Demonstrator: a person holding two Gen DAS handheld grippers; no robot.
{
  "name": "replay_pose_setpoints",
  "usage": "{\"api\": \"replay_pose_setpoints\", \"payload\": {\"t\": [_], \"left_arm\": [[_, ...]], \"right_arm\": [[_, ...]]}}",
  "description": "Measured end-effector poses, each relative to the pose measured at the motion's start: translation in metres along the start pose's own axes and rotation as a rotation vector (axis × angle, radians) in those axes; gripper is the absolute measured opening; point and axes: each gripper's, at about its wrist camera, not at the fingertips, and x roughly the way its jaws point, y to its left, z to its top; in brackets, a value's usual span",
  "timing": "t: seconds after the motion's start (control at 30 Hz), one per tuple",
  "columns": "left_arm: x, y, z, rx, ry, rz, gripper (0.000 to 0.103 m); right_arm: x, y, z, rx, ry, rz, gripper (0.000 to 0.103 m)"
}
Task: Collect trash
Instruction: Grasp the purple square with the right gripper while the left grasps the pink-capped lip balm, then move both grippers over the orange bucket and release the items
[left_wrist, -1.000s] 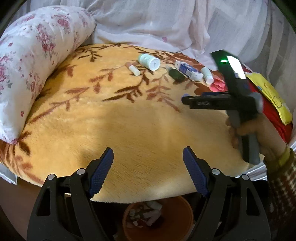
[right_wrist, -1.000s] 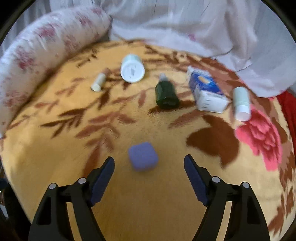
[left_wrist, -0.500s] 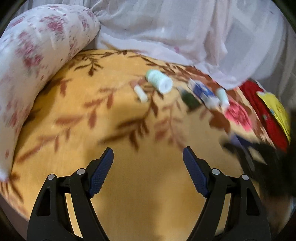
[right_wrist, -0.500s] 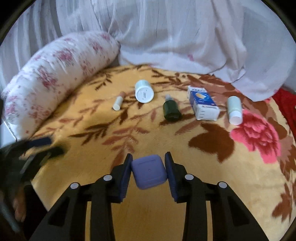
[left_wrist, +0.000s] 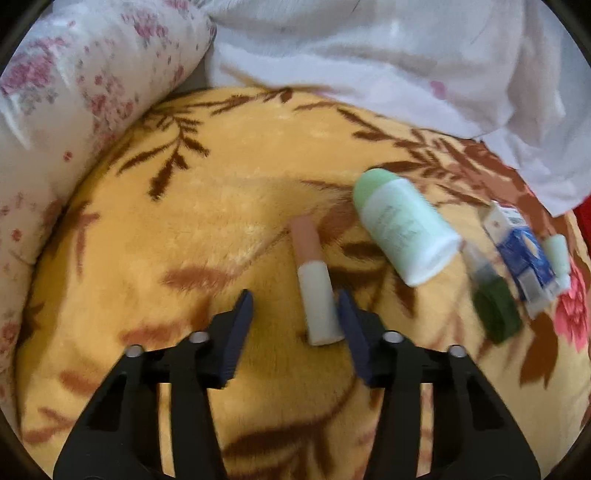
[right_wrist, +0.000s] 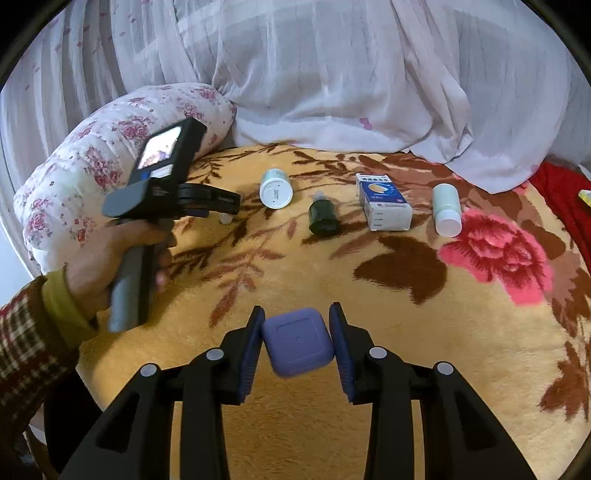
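Left gripper, jaws wide and holding nothing, straddles the tube on the blanket, off-centre toward its right finger: centre first, then close; right gripper clamps the purple case.

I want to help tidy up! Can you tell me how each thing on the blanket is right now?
Left tool: open, around the small tube.
Right tool: shut on the purple case.
Purple case: gripped.
Small tube: lying down, capped.
White-and-green bottle: lying on its side.
Dark green bottle: lying down.
Blue-and-white box: lying flat, closed.
Small pale bottle: lying down, capped.
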Motion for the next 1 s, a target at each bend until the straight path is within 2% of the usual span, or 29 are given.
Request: {"api": "replay_pose_setpoints", "payload": {"t": [0.07, 0.23, 0.4, 0.63, 0.83, 1.0], "left_arm": [[0.004, 0.003, 0.001, -0.009, -0.010, 0.007, 0.021], [-0.018, 0.013, -0.014, -0.004, -0.033, -0.072, 0.018], [-0.071, 0.020, -0.043, 0.058, -0.099, -0.109, 0.018], [-0.151, 0.034, -0.116, 0.147, -0.123, -0.177, 0.018], [-0.195, 0.041, -0.190, 0.222, -0.073, -0.252, 0.018], [-0.210, 0.047, -0.245, 0.229, -0.003, -0.297, 0.018]], "right_arm": [[0.000, 0.000, 0.000, 0.003, 0.000, -0.002, 0.036], [-0.004, 0.001, 0.000, 0.003, -0.013, 0.000, 0.036], [-0.013, 0.012, -0.001, -0.016, -0.022, 0.008, 0.036], [-0.040, 0.040, -0.024, -0.045, -0.011, 0.049, 0.036], [-0.063, 0.067, -0.066, -0.081, 0.056, 0.091, 0.036], [-0.074, 0.089, -0.105, -0.105, 0.126, 0.126, 0.036]]}}
